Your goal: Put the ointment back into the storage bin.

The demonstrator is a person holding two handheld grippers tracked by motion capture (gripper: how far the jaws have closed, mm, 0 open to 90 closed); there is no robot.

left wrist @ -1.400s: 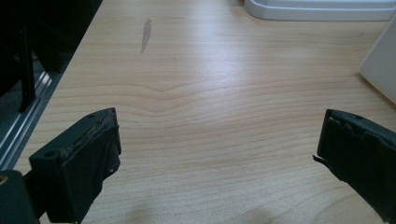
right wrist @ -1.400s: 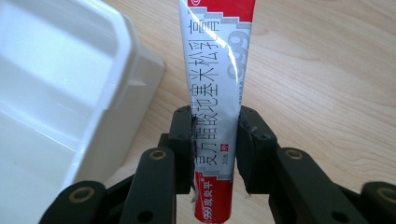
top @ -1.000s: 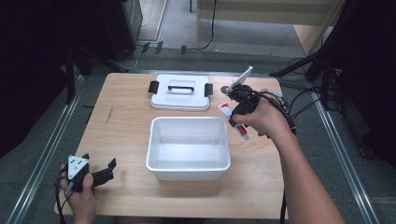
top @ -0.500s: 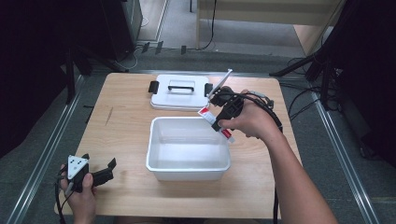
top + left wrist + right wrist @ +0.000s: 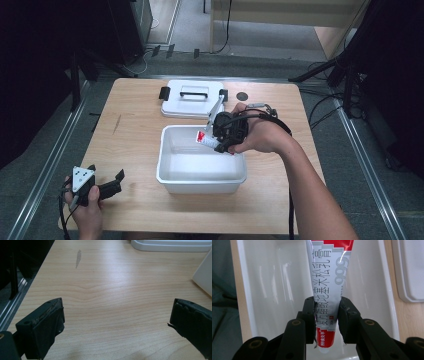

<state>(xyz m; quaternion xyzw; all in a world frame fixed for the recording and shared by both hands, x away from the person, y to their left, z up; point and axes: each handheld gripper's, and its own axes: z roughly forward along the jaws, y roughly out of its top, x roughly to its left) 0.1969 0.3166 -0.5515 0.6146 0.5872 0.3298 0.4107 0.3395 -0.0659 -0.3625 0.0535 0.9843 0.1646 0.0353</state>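
Note:
A white and red tube (image 5: 328,277) with printed lettering hangs cap end near me, with my right gripper (image 5: 327,315) shut on its lower part. In the high view the right gripper (image 5: 219,142) holds the tube (image 5: 203,138) over the back right part of an open white bin (image 5: 200,184). The bin's inner wall (image 5: 272,280) lies behind the tube. My left gripper (image 5: 109,187) rests near the table's front left corner. Its jaws (image 5: 116,317) stand wide open over bare wood.
The bin's white lid (image 5: 192,98) with black clips lies flat behind the bin, and also appears as the lid (image 5: 412,270) and the lid (image 5: 172,245). A bin corner (image 5: 203,275) sits to the right of the left gripper. A dark round mark (image 5: 242,96) is on the table.
My right gripper has carried the tube leftward and toward me, from beside the lid to above the bin. The left gripper has stayed put.

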